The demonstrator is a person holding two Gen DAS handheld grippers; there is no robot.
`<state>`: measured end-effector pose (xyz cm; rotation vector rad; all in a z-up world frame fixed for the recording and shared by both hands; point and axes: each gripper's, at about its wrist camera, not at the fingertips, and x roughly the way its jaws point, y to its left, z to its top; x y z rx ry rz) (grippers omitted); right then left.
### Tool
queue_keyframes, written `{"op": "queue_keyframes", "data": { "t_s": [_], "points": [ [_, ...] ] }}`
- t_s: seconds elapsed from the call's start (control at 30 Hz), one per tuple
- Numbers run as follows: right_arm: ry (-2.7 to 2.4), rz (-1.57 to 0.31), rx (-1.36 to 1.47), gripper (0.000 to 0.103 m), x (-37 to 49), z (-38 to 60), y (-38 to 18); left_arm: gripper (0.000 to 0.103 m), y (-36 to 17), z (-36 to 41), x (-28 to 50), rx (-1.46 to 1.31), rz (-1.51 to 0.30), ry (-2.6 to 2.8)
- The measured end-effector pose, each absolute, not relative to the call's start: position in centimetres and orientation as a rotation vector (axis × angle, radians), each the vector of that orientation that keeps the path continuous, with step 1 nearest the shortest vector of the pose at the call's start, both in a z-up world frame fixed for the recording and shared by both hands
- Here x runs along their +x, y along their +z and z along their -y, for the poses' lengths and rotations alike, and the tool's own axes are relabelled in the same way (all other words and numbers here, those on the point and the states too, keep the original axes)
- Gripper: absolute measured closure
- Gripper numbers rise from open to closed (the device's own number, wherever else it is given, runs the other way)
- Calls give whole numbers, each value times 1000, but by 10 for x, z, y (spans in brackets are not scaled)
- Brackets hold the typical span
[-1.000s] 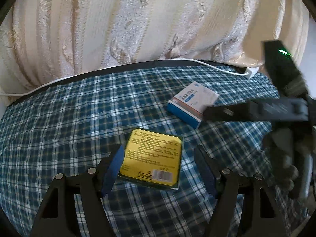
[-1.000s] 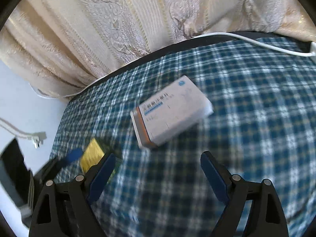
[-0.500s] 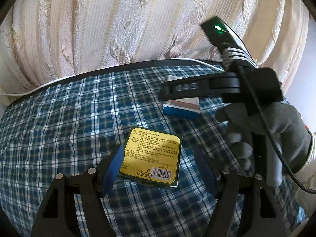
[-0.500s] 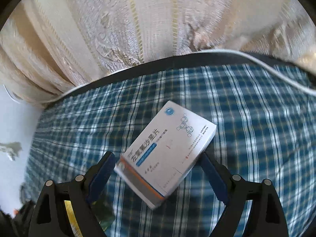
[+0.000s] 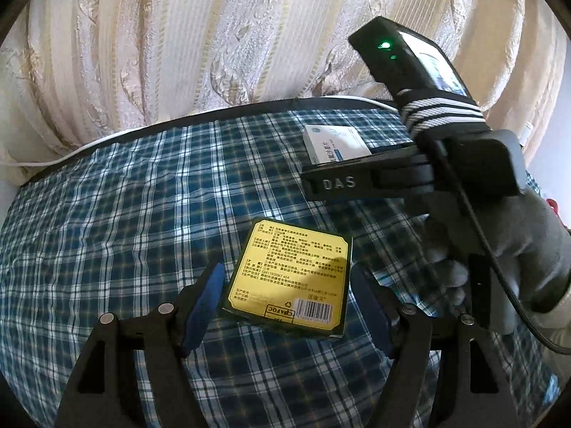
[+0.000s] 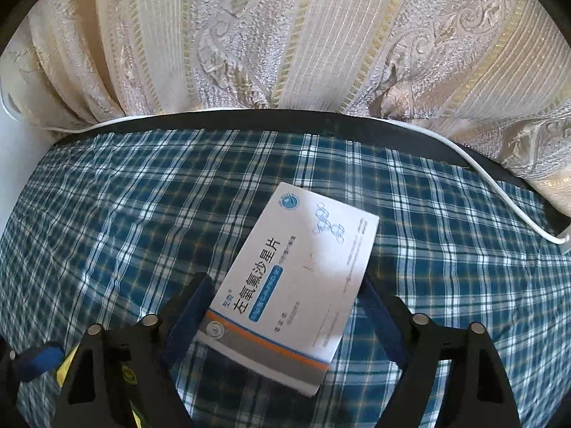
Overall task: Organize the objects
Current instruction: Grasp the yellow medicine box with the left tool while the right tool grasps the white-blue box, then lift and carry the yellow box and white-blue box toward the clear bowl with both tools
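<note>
Left gripper (image 5: 285, 306) fingers spread wide, straddling the yellow box (image 5: 291, 280) lying flat on the plaid surface (image 5: 125, 214), no contact visible. Right gripper (image 6: 285, 317) fingers open around the white medicine box (image 6: 296, 281), farther back to the right; can't tell if touching.

The white medicine box (image 6: 292, 285) is carrying large black Chinese print along its top face, reading 左氧氟沙星片, with a smaller 玉克 mark at the near end of that line. A round blue emblem is sitting at the box's far corner, its lettering too small to read. Nearer than the white box, the yellow box (image 5: 291, 278) is showing dense Chinese print, illegible, plus a barcode and a recycling sign along its near edge. Raised letters "DAS" are standing on the right tongs (image 5: 335, 182).
</note>
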<state>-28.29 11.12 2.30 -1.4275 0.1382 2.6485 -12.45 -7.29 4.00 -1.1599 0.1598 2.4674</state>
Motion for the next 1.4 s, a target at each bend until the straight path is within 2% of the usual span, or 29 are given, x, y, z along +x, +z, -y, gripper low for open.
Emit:
{"op": "queue_keyframes", "data": {
  "t_s": [0.17, 0.67, 0.93, 1.17, 1.4],
  "points": [
    [2663, -155, -1414, 30, -267, -117, 26, 29, 36, 71, -125, -1175, -181, 2468],
    [2705, -325, -1286, 32, -176, -146, 46, 31, 24, 61, -125, -1190, -274, 2522],
    [2727, -409, -1192, 32, -122, -160, 59, 31, 32, 57, -114, -1124, -323, 2604],
    [2718, -442, -1129, 32, -82, -175, 64, 31, 41, 44, -103, -1023, -453, 2701],
    [2709, -476, -1077, 32, -51, -192, 71, 31, 52, 27, -87, -995, -466, 2723]
  ]
}}
